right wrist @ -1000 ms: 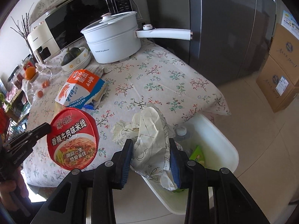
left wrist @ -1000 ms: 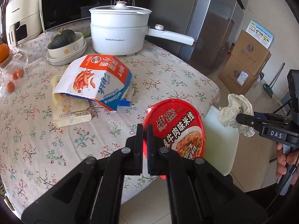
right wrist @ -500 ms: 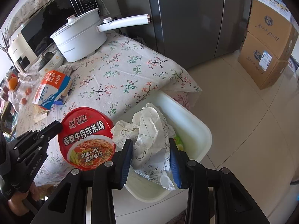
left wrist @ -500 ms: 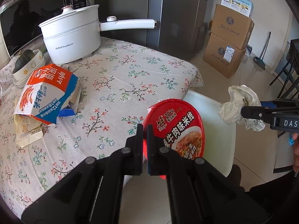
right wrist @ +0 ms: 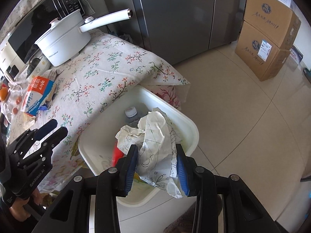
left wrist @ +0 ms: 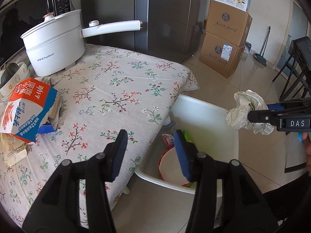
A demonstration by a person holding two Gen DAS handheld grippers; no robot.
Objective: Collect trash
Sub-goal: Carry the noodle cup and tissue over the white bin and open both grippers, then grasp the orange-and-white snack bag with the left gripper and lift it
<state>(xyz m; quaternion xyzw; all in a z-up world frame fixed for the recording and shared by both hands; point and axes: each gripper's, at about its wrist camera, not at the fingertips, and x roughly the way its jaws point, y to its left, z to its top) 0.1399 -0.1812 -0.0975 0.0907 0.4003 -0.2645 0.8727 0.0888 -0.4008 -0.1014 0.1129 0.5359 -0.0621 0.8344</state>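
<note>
My left gripper (left wrist: pixel 150 154) is open and empty above the near corner of the white trash bin (left wrist: pixel 206 106). The red noodle cup (left wrist: pixel 173 165) lies inside the bin, next to a plastic bottle (left wrist: pixel 168 137). My right gripper (right wrist: pixel 157 167) is shut on a crumpled white paper (right wrist: pixel 155 145) and holds it over the bin (right wrist: pixel 192 128). The paper also shows in the left wrist view (left wrist: pixel 245 111), held by my right gripper (left wrist: pixel 258 114). An orange and blue carton (left wrist: pixel 25 108) lies on the table.
The table with a floral cloth (left wrist: pixel 116 89) carries a white pot (left wrist: pixel 54 46), bowls (left wrist: pixel 11 77) and a paper wrapper (left wrist: pixel 13 151). Cardboard boxes (left wrist: pixel 225 38) stand on the tiled floor by the grey fridge (left wrist: pixel 165 15).
My left gripper has opened and let go of the red noodle cup, which now lies in the bin. Both grippers have moved over the bin; the right still holds the paper.
</note>
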